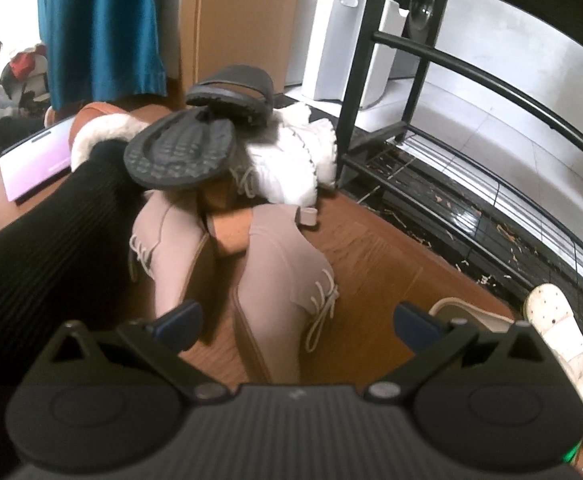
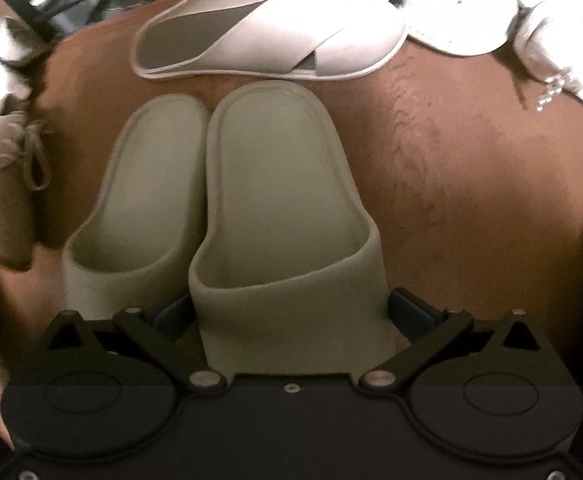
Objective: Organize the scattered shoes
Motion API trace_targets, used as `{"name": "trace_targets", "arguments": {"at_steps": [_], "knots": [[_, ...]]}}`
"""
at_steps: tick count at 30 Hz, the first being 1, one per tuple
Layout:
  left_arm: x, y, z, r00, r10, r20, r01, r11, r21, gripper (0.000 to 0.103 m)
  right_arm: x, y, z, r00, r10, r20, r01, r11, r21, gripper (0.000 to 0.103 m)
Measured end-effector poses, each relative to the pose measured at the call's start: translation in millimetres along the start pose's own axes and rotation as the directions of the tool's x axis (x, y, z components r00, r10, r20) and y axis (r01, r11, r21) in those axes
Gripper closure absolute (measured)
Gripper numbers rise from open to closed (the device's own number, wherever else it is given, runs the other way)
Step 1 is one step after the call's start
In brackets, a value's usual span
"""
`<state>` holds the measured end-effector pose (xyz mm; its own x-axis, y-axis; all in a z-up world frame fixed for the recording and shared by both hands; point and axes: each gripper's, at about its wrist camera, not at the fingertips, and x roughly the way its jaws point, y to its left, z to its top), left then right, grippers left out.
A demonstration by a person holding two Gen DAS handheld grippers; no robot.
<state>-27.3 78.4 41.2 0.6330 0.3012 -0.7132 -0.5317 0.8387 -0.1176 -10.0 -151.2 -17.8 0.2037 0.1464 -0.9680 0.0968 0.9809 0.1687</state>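
Note:
In the left wrist view my left gripper (image 1: 297, 320) is open and empty, just above a beige lace-up boot (image 1: 287, 276) on the brown wooden floor. A second beige boot (image 1: 167, 248) lies to its left. Behind them is a pile: black slippers (image 1: 183, 152), a white fluffy shoe (image 1: 291, 160) and a fur-lined brown boot (image 1: 103, 132). In the right wrist view my right gripper (image 2: 291, 312) has its jaws wide on either side of the toe band of a pale green slide (image 2: 283, 216). Its twin (image 2: 139, 208) lies alongside, on the left.
A black metal shoe rack (image 1: 431, 152) stands at the right of the pile. A white sandal (image 1: 559, 340) lies near it. A white cross-strap slipper (image 2: 267, 36) and white shoes (image 2: 551, 36) lie beyond the slides. A black-sleeved arm (image 1: 43, 256) crosses the left.

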Motion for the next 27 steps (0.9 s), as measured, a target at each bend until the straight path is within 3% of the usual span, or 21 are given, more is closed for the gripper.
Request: {"name": "trace_targets", "arguments": {"at_steps": [4,9,14,19,24,26,27], "knots": [[-12.6,2.3,-9.4,1.0,-0.012,0.008,0.012,0.999,0.049,0.001,-20.7,-24.1,-7.8,0.996,0.093,0.003,-0.093,0.996,0.011,0.0],[-17.6,-0.9,-20.9,1.0,-0.023,-0.014,0.025,0.994,0.11,0.001,-13.7,-33.1,-16.4,0.991,0.127,-0.041,-0.128,0.992,-0.001,0.0],[-15.8,0.4,-22.8,1.0,-0.004,0.004,0.004,0.992,0.127,0.001,2.6,-11.3,-17.6,0.996,0.082,-0.039,-0.086,0.989,-0.117,0.001],[-7.1,4.3,-21.1,1.0,0.021,0.008,-0.022,0.992,0.122,0.001,5.7,-3.2,-13.7,0.994,0.102,0.022,-0.1,0.99,-0.101,0.004],[-1.7,9.1,-19.3,1.0,0.025,-0.006,-0.024,0.995,0.102,0.001,6.7,-6.2,-13.8,0.992,0.121,0.023,-0.12,0.991,-0.066,0.002],[-1.6,8.9,-19.2,1.0,0.027,0.011,-0.028,0.994,0.106,0.001,-16.9,-11.5,-27.1,0.985,0.118,0.128,-0.113,0.993,-0.043,0.004],[0.2,7.9,-19.2,0.999,0.028,0.016,-0.03,0.994,0.11,0.001,-19.8,-11.3,-29.2,0.983,0.118,0.142,-0.113,0.993,-0.042,0.003]]}}
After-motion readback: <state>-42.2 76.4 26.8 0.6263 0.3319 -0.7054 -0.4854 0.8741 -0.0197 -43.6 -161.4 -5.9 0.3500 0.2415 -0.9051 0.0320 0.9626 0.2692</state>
